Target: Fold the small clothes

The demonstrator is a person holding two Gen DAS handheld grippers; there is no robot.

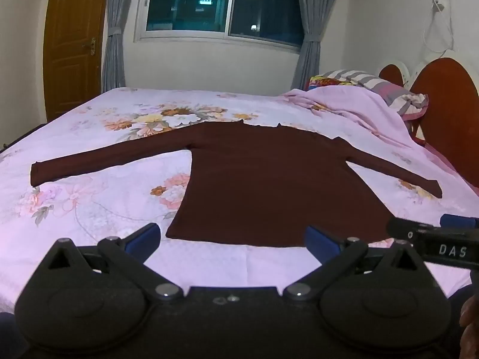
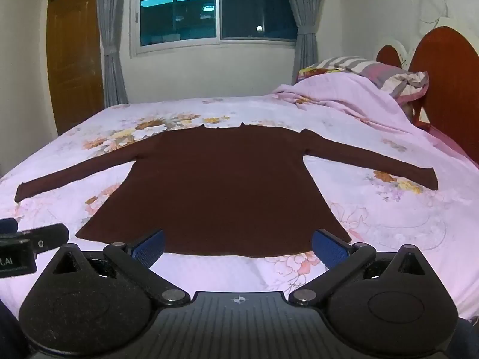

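While I am holding both hand-held grippers, left (image 1: 232, 237) and right (image 2: 238, 243), wide and empty, the maroon top (image 2: 221, 185) is lying flat mid-frame on the bed (image 2: 389, 215); thin fabric risks bunching or snagging sheet.

- My room is lit evenly by indoor light — the window (image 1: 221, 3) shows only dark blue dusk and a reflected lamp.
- The sheet (image 1: 89, 197) looks washed-out pink.
- Fisheye bending curves the door (image 1: 71, 42); corners go black.
- My dark sweater (image 2: 215, 185) loses all texture.
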